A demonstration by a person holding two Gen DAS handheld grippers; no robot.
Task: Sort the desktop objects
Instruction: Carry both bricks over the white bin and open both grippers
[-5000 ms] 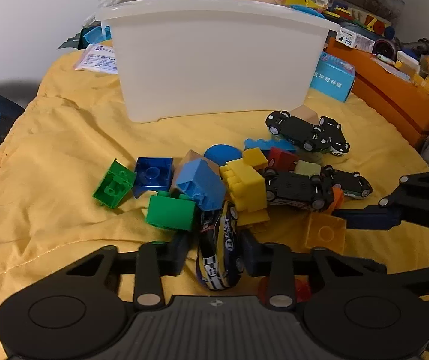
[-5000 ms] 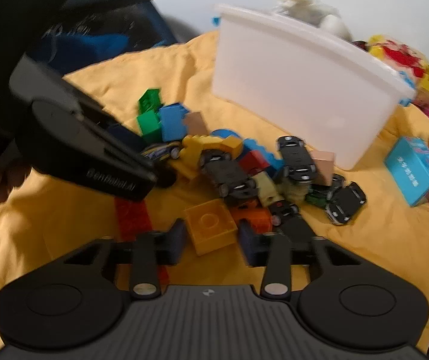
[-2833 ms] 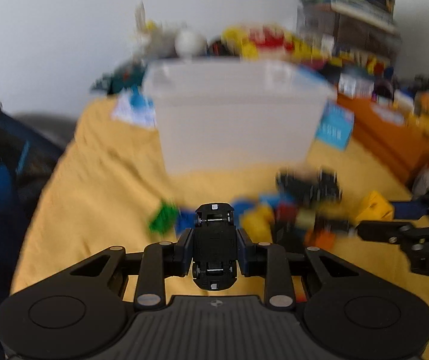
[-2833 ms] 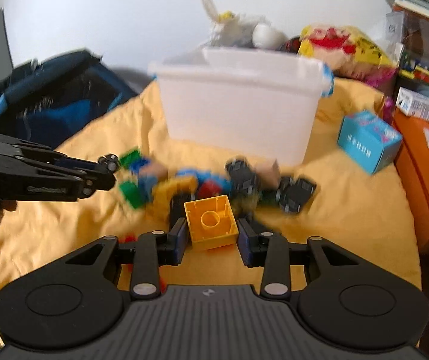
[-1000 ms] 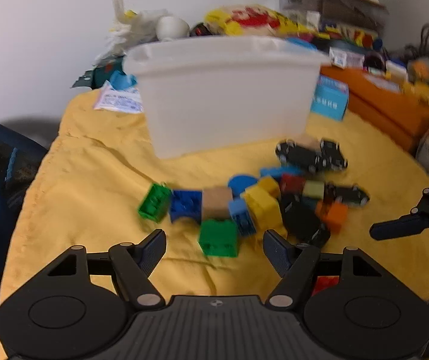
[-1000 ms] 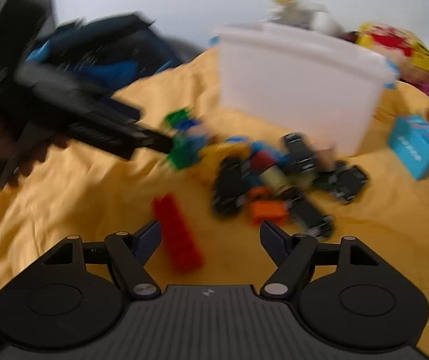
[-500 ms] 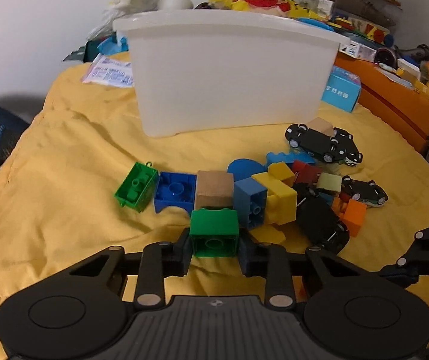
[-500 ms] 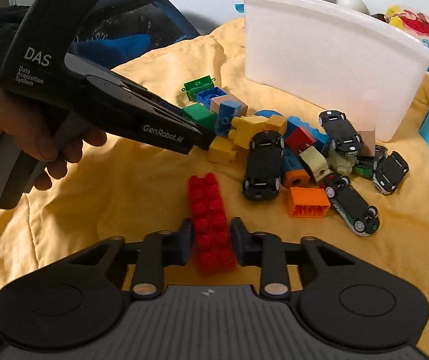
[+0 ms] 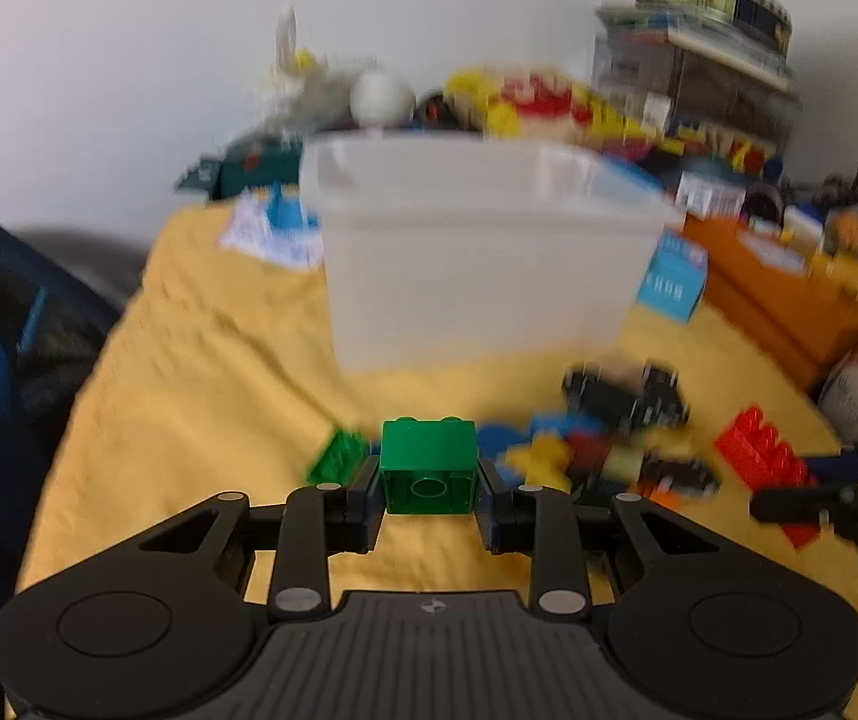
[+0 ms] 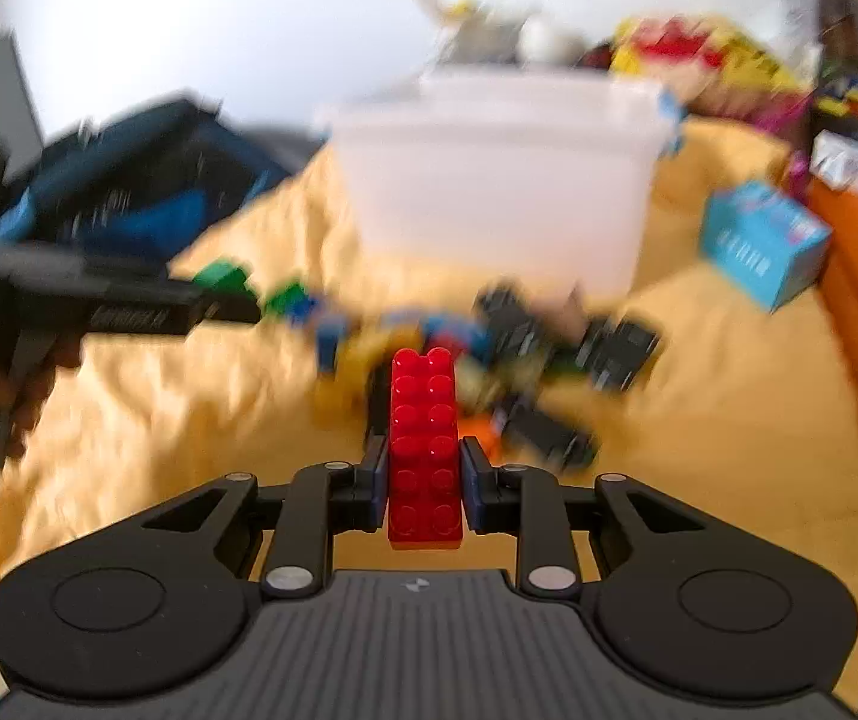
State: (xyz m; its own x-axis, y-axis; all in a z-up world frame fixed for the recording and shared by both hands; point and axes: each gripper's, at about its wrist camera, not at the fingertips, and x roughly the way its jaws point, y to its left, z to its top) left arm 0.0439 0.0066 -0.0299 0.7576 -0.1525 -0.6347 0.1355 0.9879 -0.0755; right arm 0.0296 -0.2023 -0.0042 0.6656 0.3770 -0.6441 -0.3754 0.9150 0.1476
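The left tool [image 9: 428, 483] is clamped on a green block [image 9: 428, 468] and the right tool [image 10: 423, 483] on a long red brick [image 10: 425, 450], both carried clear of the yellow cloth [image 9: 201, 372] with the white bin [image 9: 477, 252] ahead. Sorting looks only partly done: a blurred heap of blocks and toy cars [image 9: 621, 438] lies in front of the bin, and what the bin holds cannot be seen

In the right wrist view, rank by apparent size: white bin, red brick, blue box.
1. white bin, clearly largest.
2. and 3. red brick and blue box look alike; the brick sits close to the camera in the right gripper, so I won't rank them.
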